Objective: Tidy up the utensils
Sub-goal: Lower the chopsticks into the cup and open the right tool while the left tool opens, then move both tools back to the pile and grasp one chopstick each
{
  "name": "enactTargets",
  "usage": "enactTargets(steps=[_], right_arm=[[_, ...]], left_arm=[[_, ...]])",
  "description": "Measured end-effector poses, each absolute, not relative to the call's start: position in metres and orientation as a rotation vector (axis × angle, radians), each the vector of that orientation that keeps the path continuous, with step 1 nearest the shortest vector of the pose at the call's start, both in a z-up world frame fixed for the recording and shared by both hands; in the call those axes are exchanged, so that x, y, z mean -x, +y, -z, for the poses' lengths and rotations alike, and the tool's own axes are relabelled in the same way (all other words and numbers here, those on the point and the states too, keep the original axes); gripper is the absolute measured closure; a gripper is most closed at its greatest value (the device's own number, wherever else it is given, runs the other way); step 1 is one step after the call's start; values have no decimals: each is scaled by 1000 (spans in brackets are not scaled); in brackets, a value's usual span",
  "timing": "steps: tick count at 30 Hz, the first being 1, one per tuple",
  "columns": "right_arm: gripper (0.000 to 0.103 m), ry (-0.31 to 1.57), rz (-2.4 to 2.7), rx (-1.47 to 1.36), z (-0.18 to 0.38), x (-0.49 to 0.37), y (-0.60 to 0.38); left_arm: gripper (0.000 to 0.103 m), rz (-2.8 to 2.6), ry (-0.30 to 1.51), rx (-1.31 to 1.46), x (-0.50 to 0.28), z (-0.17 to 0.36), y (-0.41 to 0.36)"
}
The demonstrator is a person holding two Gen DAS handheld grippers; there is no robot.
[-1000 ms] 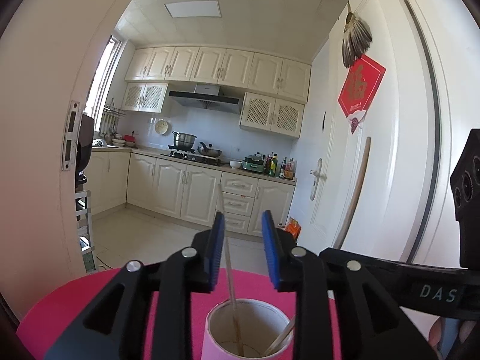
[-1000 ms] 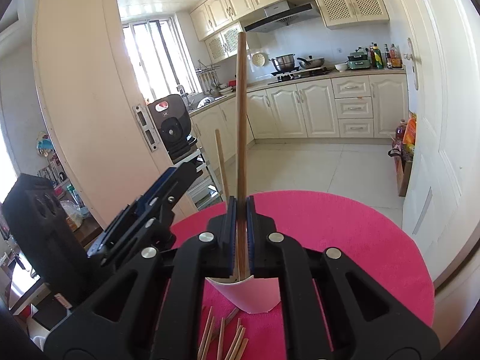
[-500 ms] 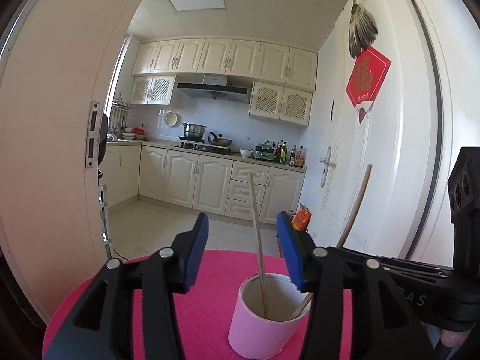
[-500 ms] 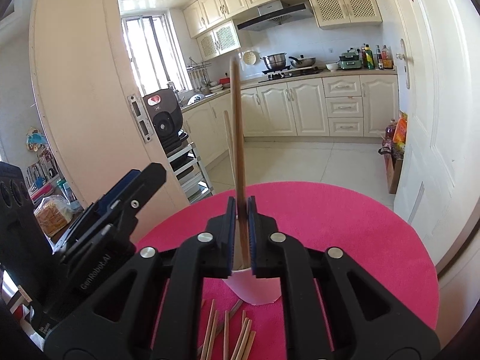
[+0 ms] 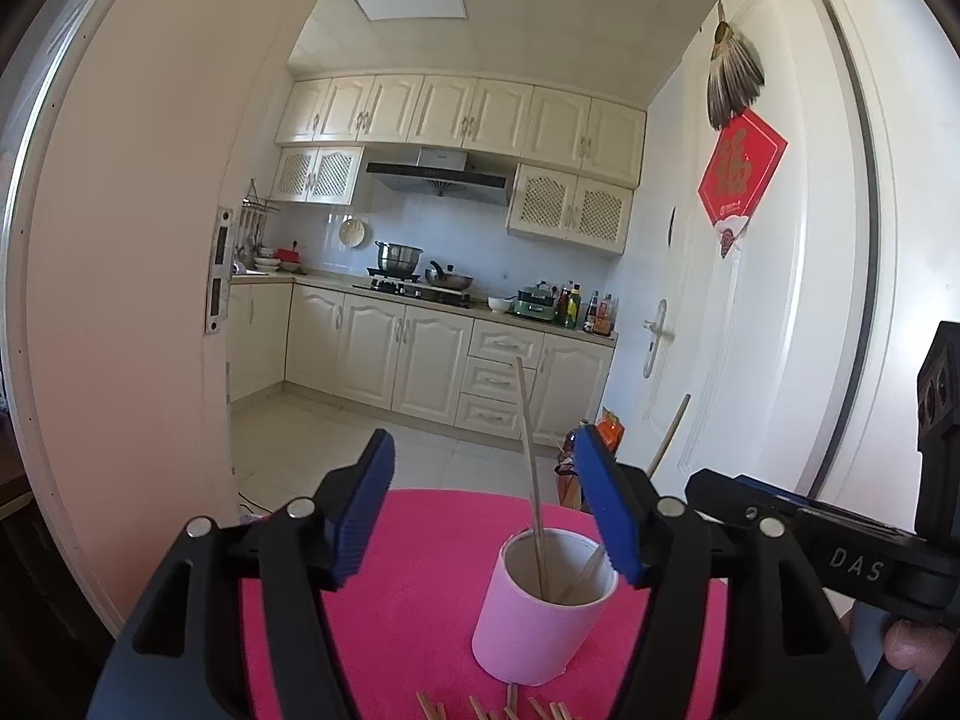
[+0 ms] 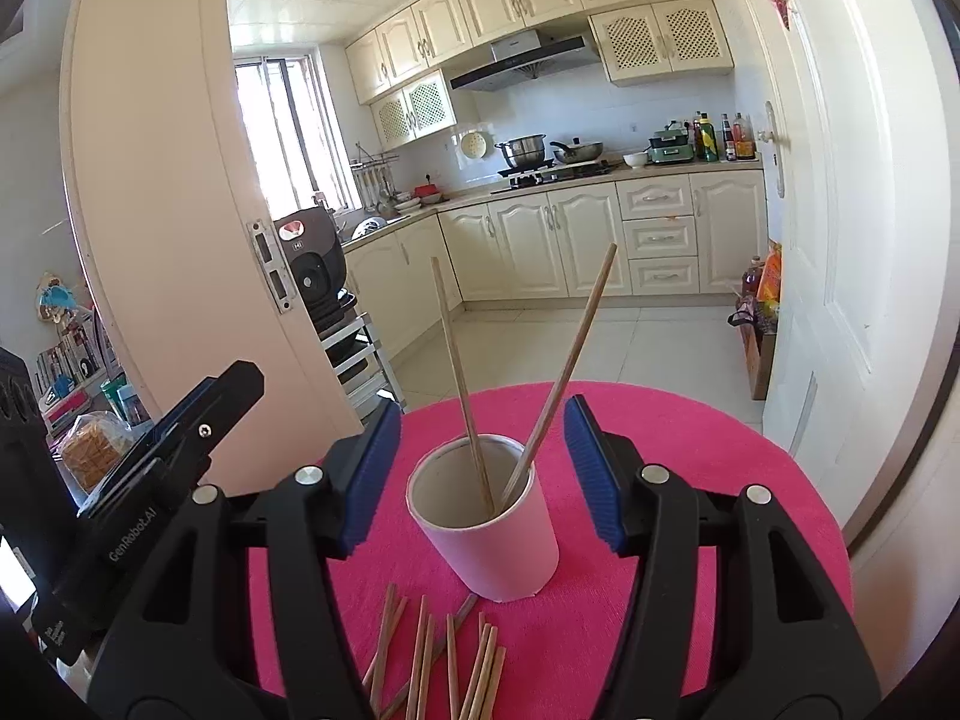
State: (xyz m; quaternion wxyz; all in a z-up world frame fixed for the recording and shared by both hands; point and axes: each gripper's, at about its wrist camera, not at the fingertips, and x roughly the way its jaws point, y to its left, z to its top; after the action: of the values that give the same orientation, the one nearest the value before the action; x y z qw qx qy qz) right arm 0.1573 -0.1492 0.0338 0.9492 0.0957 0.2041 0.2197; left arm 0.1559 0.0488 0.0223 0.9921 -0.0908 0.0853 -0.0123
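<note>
A pale pink paper cup (image 6: 498, 546) stands on the round pink table (image 6: 690, 480). Two wooden chopsticks stand in it: one (image 6: 456, 372) leans left, the other (image 6: 570, 372) leans right. Several loose chopsticks (image 6: 438, 660) lie on the cloth in front of the cup. My right gripper (image 6: 480, 456) hovers just short of the cup, its jaws opening, and its pads touch nothing. In the left wrist view the cup (image 5: 543, 606) sits low right of centre with a chopstick (image 5: 528, 450) upright in it. My left gripper (image 5: 486, 510) is also opening and holds nothing.
The other gripper's black body reaches in at the right of the left wrist view (image 5: 840, 540) and at the left of the right wrist view (image 6: 180, 438). A white door (image 6: 840, 240) stands close on the right. A kitchen with cabinets (image 6: 600, 240) lies beyond the table.
My right gripper has let go of the chopstick, which now leans right in the cup. Both grippers' jaws have spread wide and both have drawn back from the cup.
</note>
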Motion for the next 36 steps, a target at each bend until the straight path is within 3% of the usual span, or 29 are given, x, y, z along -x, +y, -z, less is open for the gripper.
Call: enactTargets(steps=[12, 27, 31, 36], right_arm=[[44, 466, -429, -131, -13, -111, -166], [44, 724, -432, -88, 56, -87, -171], [44, 776, -443, -73, 66, -85, -169], [44, 841, -455, -29, 76, -86, -162]], left_arm=[[34, 64, 317, 199, -117, -13, 54], [35, 118, 895, 218, -127, 79, 61], [59, 118, 1005, 203, -135, 103, 57], [69, 118, 1070, 195, -138, 123, 54]])
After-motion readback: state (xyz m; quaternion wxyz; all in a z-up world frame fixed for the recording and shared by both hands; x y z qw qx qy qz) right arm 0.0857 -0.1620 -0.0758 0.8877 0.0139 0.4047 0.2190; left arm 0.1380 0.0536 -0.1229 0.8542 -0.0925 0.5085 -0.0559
